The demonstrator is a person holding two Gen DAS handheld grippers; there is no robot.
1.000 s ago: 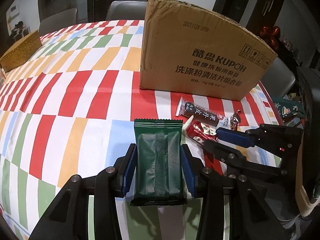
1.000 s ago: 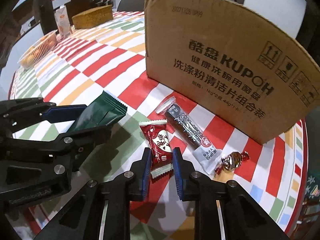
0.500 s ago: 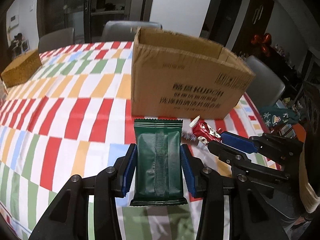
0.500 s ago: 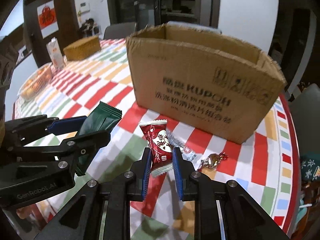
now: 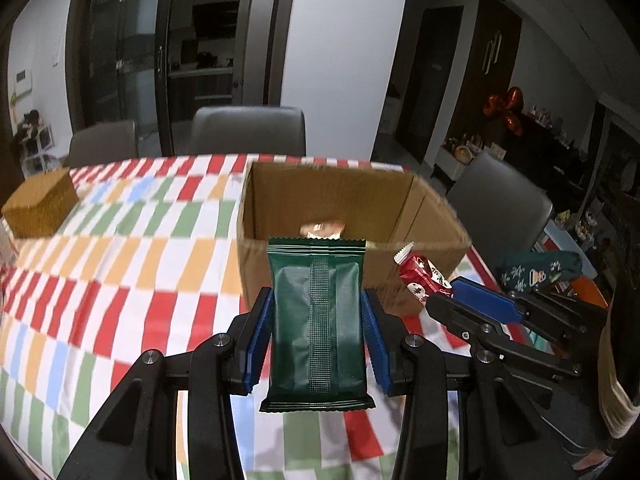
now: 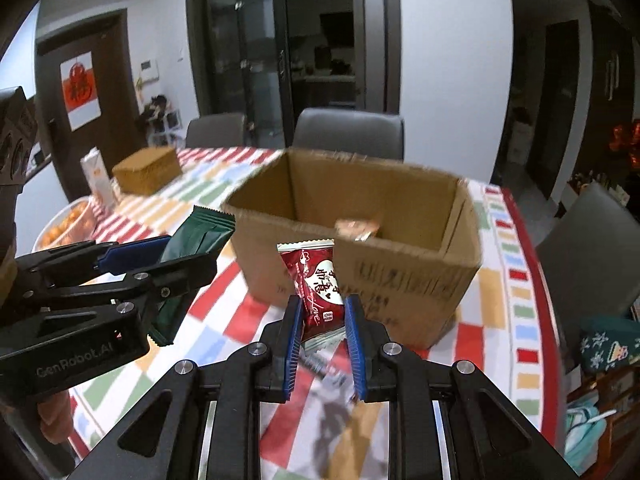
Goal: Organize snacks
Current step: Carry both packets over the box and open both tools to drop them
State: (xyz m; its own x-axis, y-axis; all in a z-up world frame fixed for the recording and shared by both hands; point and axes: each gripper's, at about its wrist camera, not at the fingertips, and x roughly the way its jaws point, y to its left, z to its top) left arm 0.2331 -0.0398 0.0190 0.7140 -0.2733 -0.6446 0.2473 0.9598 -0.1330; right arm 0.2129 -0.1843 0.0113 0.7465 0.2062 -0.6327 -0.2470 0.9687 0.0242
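Observation:
My left gripper (image 5: 317,300) is shut on a dark green snack packet (image 5: 317,320) and holds it upright, raised in front of the open cardboard box (image 5: 420,256). My right gripper (image 6: 322,308) is shut on a small red candy packet (image 6: 318,288), also raised just before the box's (image 6: 400,276) near wall. The red packet (image 5: 424,278) and the right gripper show at the right of the left wrist view; the green packet (image 6: 198,238) shows at the left of the right wrist view. A tan wrapped snack (image 6: 358,228) lies inside the box.
The table has a striped red, green and orange cloth (image 5: 120,260). A woven tan box (image 5: 40,208) stands at its far left. A bowl of oranges (image 6: 60,228) and a carton (image 6: 96,184) sit beyond. Grey chairs (image 5: 248,130) surround the table. A long snack wrapper (image 6: 324,364) lies under my right gripper.
Both grippers have lifted their packets from table height to about the box's rim, so the box's inside now shows. The grips have not changed.

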